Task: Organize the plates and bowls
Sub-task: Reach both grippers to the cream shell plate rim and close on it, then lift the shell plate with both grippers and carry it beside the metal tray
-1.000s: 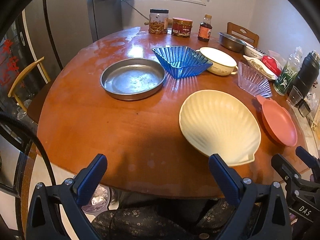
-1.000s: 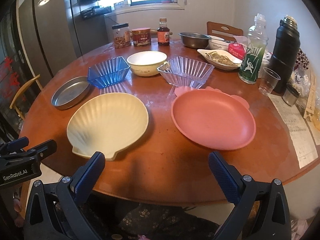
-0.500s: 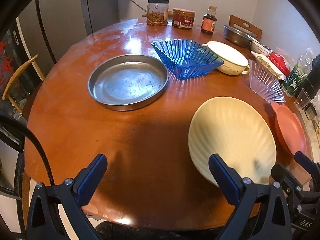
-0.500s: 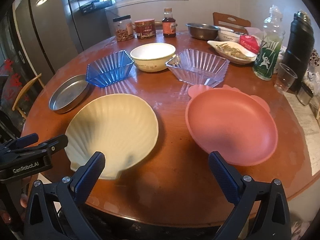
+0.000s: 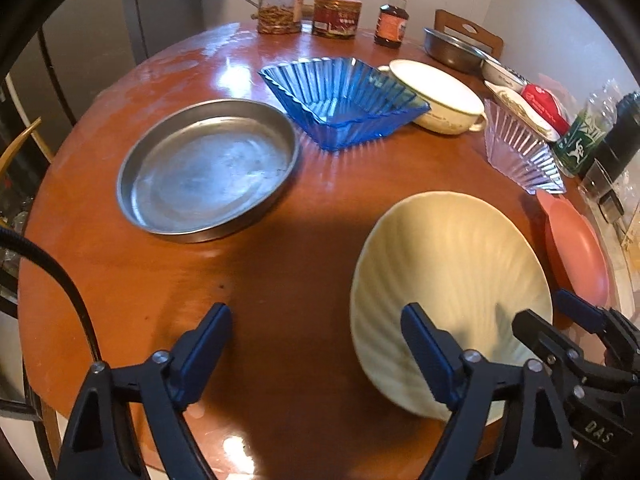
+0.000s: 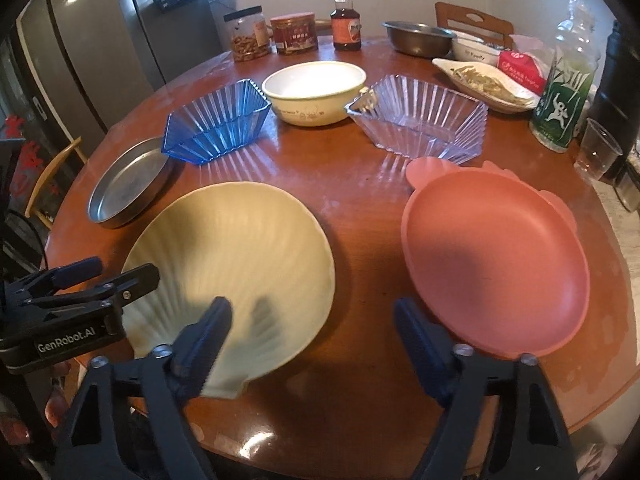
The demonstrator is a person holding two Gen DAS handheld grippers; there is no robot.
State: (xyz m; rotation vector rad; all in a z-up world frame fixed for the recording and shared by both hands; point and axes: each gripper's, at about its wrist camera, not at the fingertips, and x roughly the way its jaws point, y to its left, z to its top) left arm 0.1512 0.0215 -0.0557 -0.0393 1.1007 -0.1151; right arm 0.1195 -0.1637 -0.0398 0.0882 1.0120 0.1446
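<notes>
A cream shell-shaped plate (image 5: 452,272) (image 6: 236,256) lies at the near edge of the round wooden table (image 5: 280,280). A pink plate (image 6: 496,256) (image 5: 576,248) lies to its right. Behind them stand a steel pan (image 5: 208,168) (image 6: 128,180), a blue ribbed bowl (image 5: 344,100) (image 6: 216,124), a cream enamel bowl (image 6: 316,90) (image 5: 436,96) and a clear ribbed bowl (image 6: 420,120) (image 5: 520,148). My left gripper (image 5: 316,344) is open and empty over the near table edge, left of the shell plate. My right gripper (image 6: 312,340) is open and empty between the shell plate and the pink plate.
Jars (image 6: 248,38) and a sauce bottle (image 6: 346,20) stand at the back. A steel bowl (image 6: 418,36), a dish with food (image 6: 484,80), a green bottle (image 6: 564,92), a plastic cup (image 6: 596,156) and a black flask (image 6: 616,88) crowd the right side. Chairs (image 6: 52,176) stand around the table.
Both grippers have moved forward and lower over the table's near edge, closer to the shell plate and pink plate. Both stay open. The dishes have not moved.
</notes>
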